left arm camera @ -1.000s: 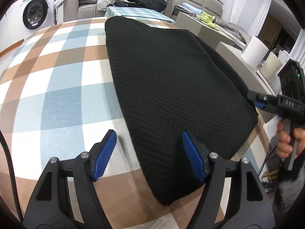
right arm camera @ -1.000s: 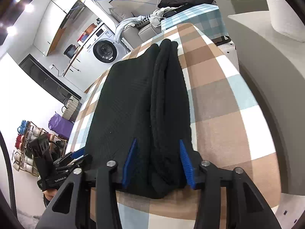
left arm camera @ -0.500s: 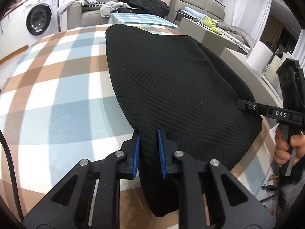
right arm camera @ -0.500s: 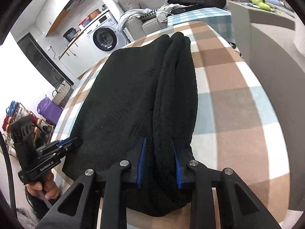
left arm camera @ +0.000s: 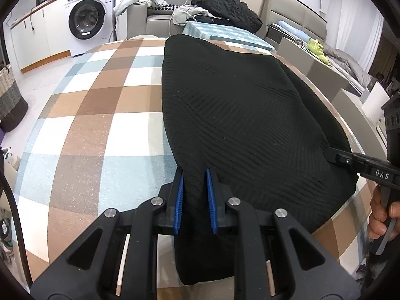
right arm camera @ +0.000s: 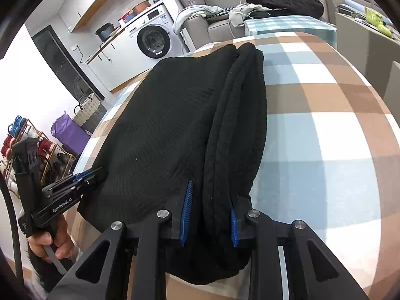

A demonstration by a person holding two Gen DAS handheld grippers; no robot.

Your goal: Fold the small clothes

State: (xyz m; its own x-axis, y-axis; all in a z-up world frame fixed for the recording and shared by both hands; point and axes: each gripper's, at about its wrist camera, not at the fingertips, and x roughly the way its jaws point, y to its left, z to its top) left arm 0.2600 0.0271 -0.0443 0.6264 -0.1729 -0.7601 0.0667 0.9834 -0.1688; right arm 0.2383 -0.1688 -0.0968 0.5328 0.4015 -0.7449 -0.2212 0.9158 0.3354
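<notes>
A black ribbed knit garment (left arm camera: 240,115) lies folded lengthwise on the checked tablecloth (left arm camera: 100,130). My left gripper (left arm camera: 194,175) is shut on the garment's near left corner, with cloth pinched between the blue pads. My right gripper (right arm camera: 212,200) is shut on the thick folded edge at the garment's (right arm camera: 170,125) near right corner. The right gripper also shows at the right edge of the left wrist view (left arm camera: 332,155), biting the cloth. The left gripper shows at the lower left of the right wrist view (right arm camera: 96,175), at the other corner.
The table (right arm camera: 325,130) carries a brown, blue and white checked cloth. Beyond it are a washing machine (left arm camera: 87,22), a sofa with piled clothes (left arm camera: 225,10), a woven basket (left arm camera: 10,100) on the floor at left, and grey furniture (left arm camera: 325,70) close at right.
Both grippers went from open around the garment's near corners to shut on them. Both views have risen slightly with the cloth in the jaws.
</notes>
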